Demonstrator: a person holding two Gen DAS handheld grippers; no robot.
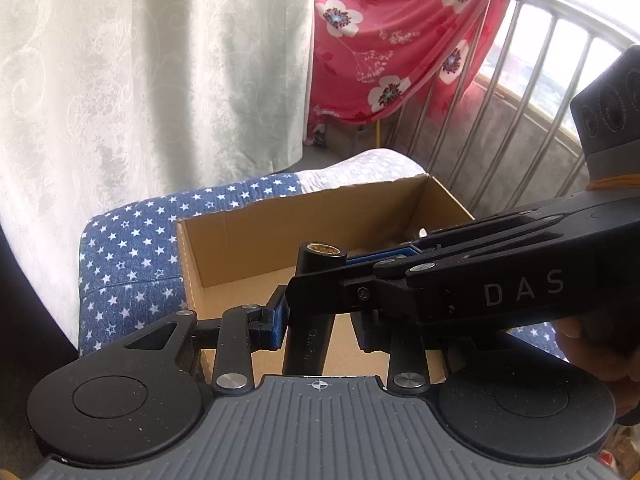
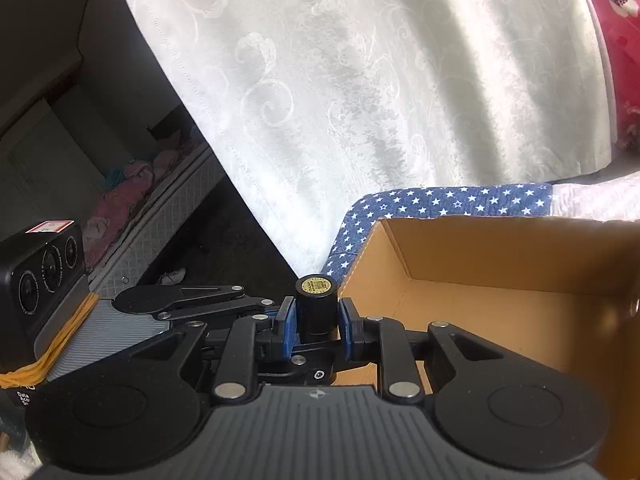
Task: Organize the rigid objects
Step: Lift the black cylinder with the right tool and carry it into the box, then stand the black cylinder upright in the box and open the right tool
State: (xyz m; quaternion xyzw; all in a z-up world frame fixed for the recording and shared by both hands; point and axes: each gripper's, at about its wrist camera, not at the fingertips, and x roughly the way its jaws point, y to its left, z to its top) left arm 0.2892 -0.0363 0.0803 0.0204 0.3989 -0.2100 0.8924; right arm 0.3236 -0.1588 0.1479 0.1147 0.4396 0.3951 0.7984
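Observation:
A black cylinder with a gold sticker on its top end (image 1: 322, 258) stands upright above an open cardboard box (image 1: 240, 248). My right gripper (image 1: 320, 276) reaches in from the right and is shut on its upper part; in the right wrist view the cylinder (image 2: 317, 304) sits between that gripper's blue pads (image 2: 289, 320), at the box's (image 2: 500, 256) left edge. My left gripper (image 1: 320, 320) holds the cylinder's lower part between its blue pads (image 1: 278, 320); its right pad is hidden behind the right gripper.
The box rests on a blue star-patterned cushion (image 1: 128, 256). A white curtain (image 1: 152, 64) hangs behind, with a red floral cloth (image 1: 392, 40) over a metal railing (image 1: 532, 92) at the right. The other gripper's camera (image 2: 40, 272) shows at the left in the right wrist view.

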